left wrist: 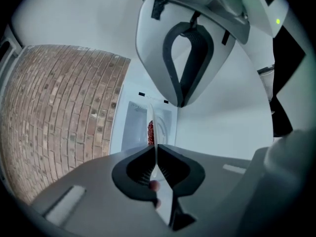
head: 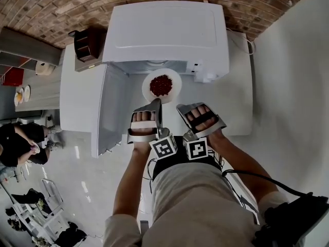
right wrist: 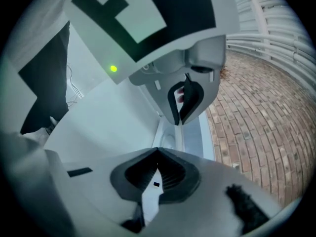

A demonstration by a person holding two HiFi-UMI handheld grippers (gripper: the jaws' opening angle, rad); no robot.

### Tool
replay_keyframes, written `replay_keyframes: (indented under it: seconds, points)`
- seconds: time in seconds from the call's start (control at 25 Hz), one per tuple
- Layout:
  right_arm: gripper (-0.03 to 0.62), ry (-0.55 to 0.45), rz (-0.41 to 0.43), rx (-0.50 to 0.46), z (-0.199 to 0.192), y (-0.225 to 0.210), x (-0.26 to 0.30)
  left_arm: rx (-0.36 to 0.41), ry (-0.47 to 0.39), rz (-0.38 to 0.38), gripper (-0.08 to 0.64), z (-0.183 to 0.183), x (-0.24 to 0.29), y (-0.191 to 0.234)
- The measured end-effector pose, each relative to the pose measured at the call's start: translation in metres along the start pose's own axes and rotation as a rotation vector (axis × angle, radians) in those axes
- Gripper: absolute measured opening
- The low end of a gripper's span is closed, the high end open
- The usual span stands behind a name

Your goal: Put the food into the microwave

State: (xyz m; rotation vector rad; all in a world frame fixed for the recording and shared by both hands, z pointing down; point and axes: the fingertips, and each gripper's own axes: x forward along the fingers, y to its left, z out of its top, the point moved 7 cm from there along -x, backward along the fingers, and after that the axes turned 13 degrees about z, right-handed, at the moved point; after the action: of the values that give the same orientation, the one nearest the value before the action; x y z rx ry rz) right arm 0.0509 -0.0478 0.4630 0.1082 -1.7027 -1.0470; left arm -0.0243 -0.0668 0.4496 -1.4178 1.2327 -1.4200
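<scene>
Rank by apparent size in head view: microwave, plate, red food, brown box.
Largest to smallest:
1. microwave
2. plate
3. brown box and red food look about alike, so not ranked.

We find the head view bright and evenly lit. The microwave (head: 164,30) top is almost washed-out white, and pale streaks of glare lie on the floor (head: 85,189) at lower left. Shadows are soft. The edges bow hard, so the brick wall (head: 46,9) curves across the top. Both gripper views sit in a round frame with black corners — the near parts at the bottom are blurred, the bricks beyond sharper. A green lamp (right wrist: 113,69) glows at upper left in the right gripper view.
</scene>
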Motion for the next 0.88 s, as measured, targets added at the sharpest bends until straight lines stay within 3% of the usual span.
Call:
replay_keyframes:
  seconds: [0.16, 0.36, 0.52, 0.88]
  points:
    - [0.008, 0.008, 0.037, 0.012, 0.000, -0.011, 0.027, 0.038, -0.002, -0.018, 0.025, -0.015, 0.039, -0.005]
    - [0.008, 0.017, 0.072, 0.015, 0.004, -0.022, 0.056, -0.008, -0.019, -0.025, 0.025, -0.028, 0.084, -0.003]
    - [0.008, 0.012, 0.091, 0.012, 0.007, -0.029, 0.071, 0.035, 0.002, -0.044, 0.025, -0.039, 0.114, -0.017]
    - [0.008, 0.059, 0.111, 0.066, -0.006, -0.043, 0.101, 0.032, -0.012, -0.067, 0.025, -0.044, 0.148, -0.031]
